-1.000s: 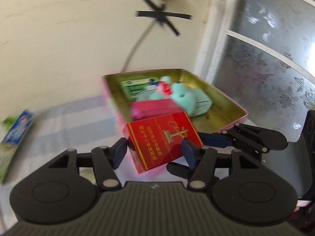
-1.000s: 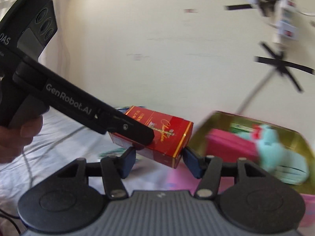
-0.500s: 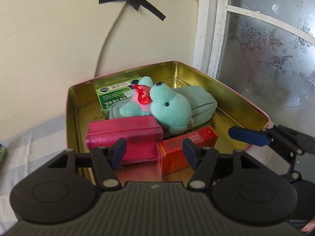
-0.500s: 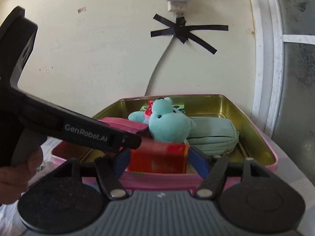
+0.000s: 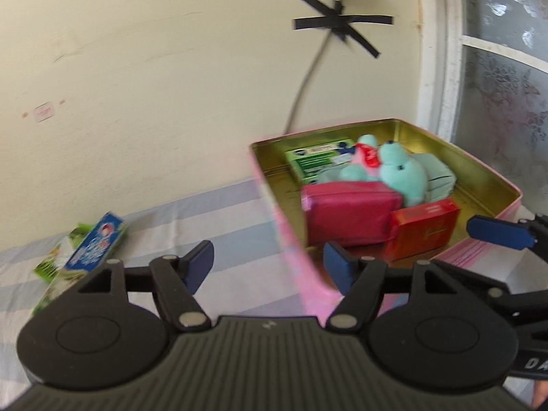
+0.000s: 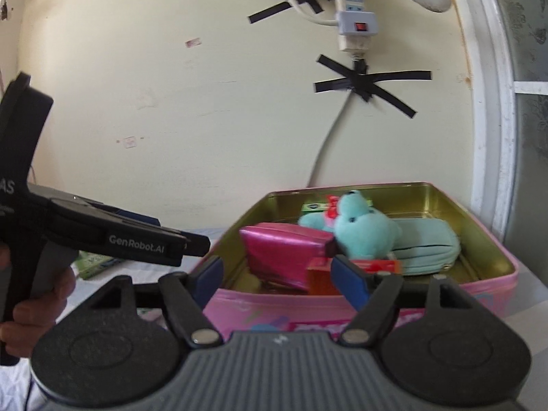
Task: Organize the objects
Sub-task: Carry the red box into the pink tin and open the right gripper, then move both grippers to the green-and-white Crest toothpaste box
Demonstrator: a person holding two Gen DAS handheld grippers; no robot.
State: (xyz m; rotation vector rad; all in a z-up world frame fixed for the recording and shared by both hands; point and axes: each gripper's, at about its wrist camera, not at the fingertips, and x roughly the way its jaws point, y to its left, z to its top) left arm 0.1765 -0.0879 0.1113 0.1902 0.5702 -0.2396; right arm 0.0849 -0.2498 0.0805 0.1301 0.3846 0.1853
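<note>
Two grippers, left (image 5: 267,262) & right (image 6: 277,275), both w/ jaws apart & holding nothing; red box (image 5: 423,227) sits in the pink tin (image 5: 291,239) beside the magenta pouch (image 5: 349,215), teal plush (image 5: 404,176) behind. We see the toothpaste box (image 5: 94,241) out on the striped cloth (image 5: 212,219), well apart from tin. Risk, imo: we swing left toward it & clip the tin's near wall, shifting it, or pinch the carton's end so it tips out.

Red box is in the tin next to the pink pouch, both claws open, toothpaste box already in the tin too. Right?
Not quite. The toothpaste box lies outside the tin, on the striped cloth to its left, as the left wrist view shows. The rest holds: red box beside the pink pouch, left claw and right claw open.
</note>
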